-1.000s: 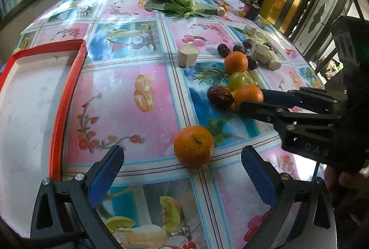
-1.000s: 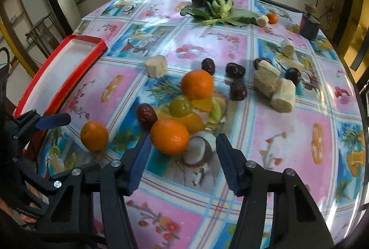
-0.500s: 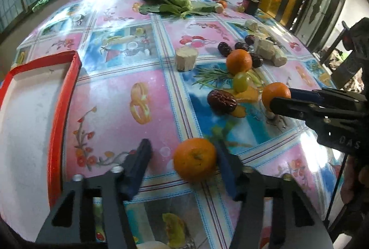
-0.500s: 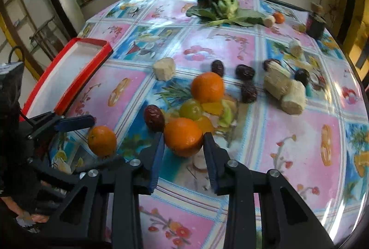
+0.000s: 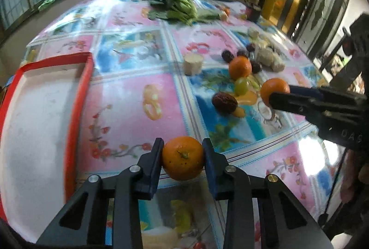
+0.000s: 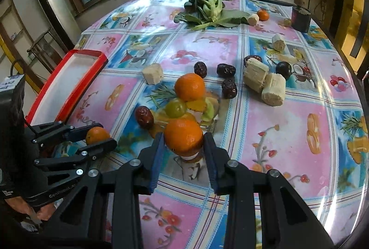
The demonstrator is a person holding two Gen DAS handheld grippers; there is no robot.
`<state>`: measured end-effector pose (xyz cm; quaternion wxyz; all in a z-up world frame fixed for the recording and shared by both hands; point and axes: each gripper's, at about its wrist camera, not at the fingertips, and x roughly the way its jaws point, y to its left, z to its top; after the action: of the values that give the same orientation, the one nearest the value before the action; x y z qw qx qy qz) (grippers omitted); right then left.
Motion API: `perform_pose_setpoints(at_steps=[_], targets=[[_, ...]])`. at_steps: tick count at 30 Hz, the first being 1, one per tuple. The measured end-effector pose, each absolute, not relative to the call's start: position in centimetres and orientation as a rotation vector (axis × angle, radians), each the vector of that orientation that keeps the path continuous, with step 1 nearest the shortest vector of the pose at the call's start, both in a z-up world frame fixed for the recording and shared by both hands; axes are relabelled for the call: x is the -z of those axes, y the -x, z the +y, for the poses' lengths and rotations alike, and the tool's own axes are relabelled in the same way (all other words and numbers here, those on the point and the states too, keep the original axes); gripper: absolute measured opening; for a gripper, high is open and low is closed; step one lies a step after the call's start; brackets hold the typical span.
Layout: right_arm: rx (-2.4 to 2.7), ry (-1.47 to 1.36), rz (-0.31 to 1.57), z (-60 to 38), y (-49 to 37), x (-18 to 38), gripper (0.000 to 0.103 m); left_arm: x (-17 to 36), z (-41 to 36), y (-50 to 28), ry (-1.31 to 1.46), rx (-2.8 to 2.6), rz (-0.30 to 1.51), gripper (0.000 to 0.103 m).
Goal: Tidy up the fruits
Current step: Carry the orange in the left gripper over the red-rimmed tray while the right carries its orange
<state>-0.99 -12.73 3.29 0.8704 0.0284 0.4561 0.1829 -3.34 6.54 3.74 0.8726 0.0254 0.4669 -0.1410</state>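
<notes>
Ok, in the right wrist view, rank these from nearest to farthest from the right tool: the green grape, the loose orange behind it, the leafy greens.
1. Green grape, just beyond the orange the right tool grips.
2. Loose orange, directly behind the grape, mid-table.
3. Leafy greens, at the far edge near the window.

The tray runs off the left edge in the left wrist view, its near end cut away; in the right wrist view the left claw covers the tray's near corner and the flank of the orange it pinches; beyond the tray, the greens and the small pieces past them are smeared by blur; right of the tray, the right claw hides the near side of its orange; the claw's body runs off the frame; the counter is cut off at its near edge.
</notes>
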Motion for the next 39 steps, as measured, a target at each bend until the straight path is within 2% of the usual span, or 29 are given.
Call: perform_pose_setpoints(at_steps=[9,14,27,39], targets=[[-0.445,-0.043,0.910,-9.6,1.3,-5.7,0.036,-9.0,13.9,4.7,0.031,0.148,0.899,0.033],[-0.511,-0.016,0.885,-5.6,1.3,-7.0,0.036,-10.0,18.0,5.5,0.050,0.062,0.880,0.033],[-0.682,0.051,0.859,5.7,2.3,-8.6,0.036,-8.7,24.4,6.4,0.087,-0.077,0.907,0.033],[-0.730,0.130,0.915,12.9,1.8,-6.2,0.036,-5.9,26.8,5.8,0.083,-0.189,0.963,0.033]])
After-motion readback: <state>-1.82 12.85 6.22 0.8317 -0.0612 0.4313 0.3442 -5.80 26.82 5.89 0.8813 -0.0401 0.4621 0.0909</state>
